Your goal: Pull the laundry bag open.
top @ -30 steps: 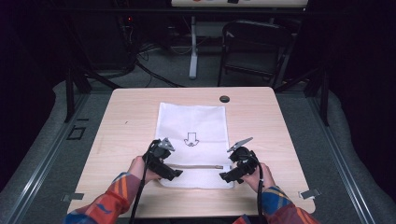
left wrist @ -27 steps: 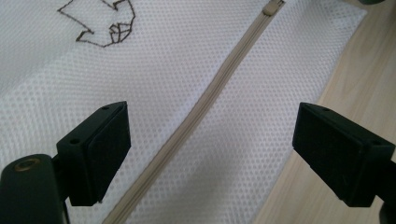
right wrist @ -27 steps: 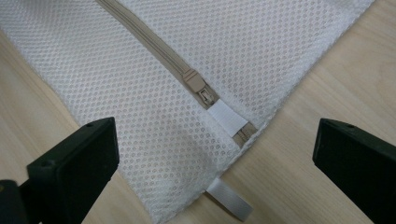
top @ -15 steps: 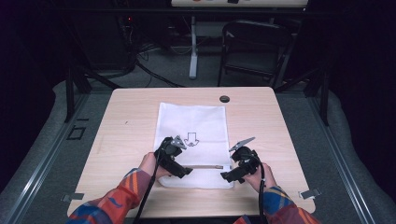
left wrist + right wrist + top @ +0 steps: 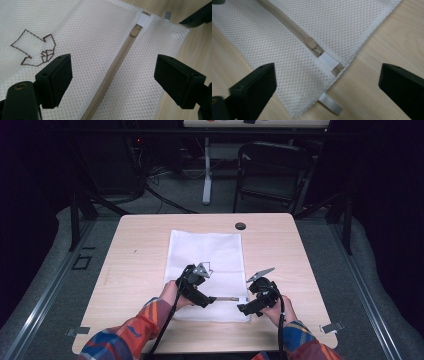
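Observation:
A white mesh bag (image 5: 207, 255) lies flat on the wooden table (image 5: 130, 265), with a brown stitched arrow (image 5: 35, 50) on it. A beige zipper (image 5: 117, 62) runs near the bag's front edge, its slider (image 5: 310, 43) at the right end beside a white elastic tab (image 5: 327, 61). My left gripper (image 5: 202, 297) hovers open over the zipper's left half, jaws on either side of it (image 5: 112, 75). My right gripper (image 5: 248, 306) is open above the bag's front right corner (image 5: 329, 82), the slider just ahead of it.
A small white loop tag (image 5: 330, 103) sticks out from the bag's corner onto the wood. A black round cap (image 5: 240, 226) sits near the table's far edge. Beyond the table stand a dark chair (image 5: 272, 167) and cables on the floor.
My left gripper has moved rightward and forward from the bag's left edge onto the zipper. The right gripper has shifted only slightly.

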